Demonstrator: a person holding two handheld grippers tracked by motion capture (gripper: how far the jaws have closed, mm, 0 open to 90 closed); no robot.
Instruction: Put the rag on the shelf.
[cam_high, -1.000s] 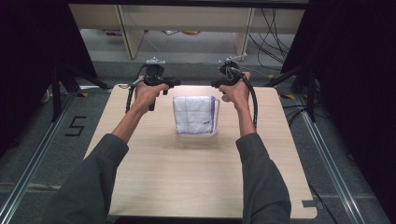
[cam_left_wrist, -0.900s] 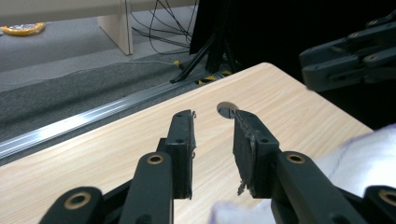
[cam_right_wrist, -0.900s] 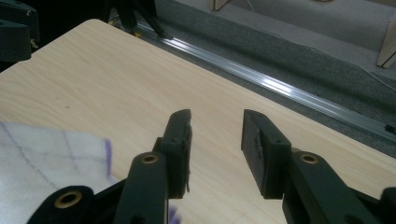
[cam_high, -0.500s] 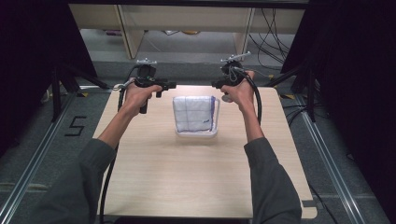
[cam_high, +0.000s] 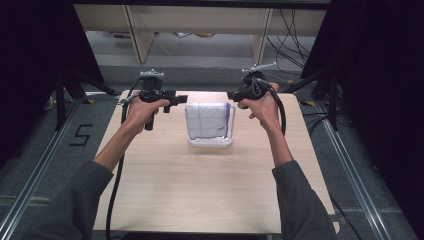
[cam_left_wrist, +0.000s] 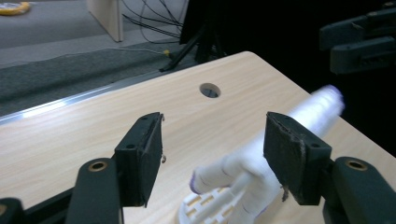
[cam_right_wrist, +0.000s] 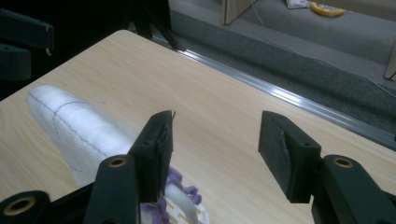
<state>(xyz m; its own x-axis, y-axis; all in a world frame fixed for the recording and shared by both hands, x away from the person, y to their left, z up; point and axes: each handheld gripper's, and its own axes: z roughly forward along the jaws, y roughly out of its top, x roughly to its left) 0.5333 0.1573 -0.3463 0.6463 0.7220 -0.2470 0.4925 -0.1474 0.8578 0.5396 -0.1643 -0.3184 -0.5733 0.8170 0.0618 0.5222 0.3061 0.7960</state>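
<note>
A folded white towel (cam_high: 209, 121) with thin purple lines lies draped over a white slotted rack (cam_high: 210, 143) at the table's far middle. My left gripper (cam_high: 175, 101) hangs just left of the towel's top edge and points toward it. In the left gripper view, my left gripper (cam_left_wrist: 212, 123) has just been opening; nothing is between its pads, and the blurred towel (cam_left_wrist: 299, 116) lies beyond them. My right gripper (cam_high: 232, 95) is just right of the towel. In the right gripper view, my right gripper (cam_right_wrist: 215, 123) has also been opening and holds nothing, with the towel (cam_right_wrist: 79, 123) to its left.
The wooden table (cam_high: 210, 190) has bare room in front of the rack and a round hole (cam_left_wrist: 209, 90) near its far edge. Black stands and cables (cam_high: 295, 30) surround the far side. Tape marked 5 (cam_high: 80, 135) lies on the floor at left.
Both grippers have drawn apart from the towel's top edge, left one leftward and right one rightward, and their jaws have widened. The towel stays on the rack.
</note>
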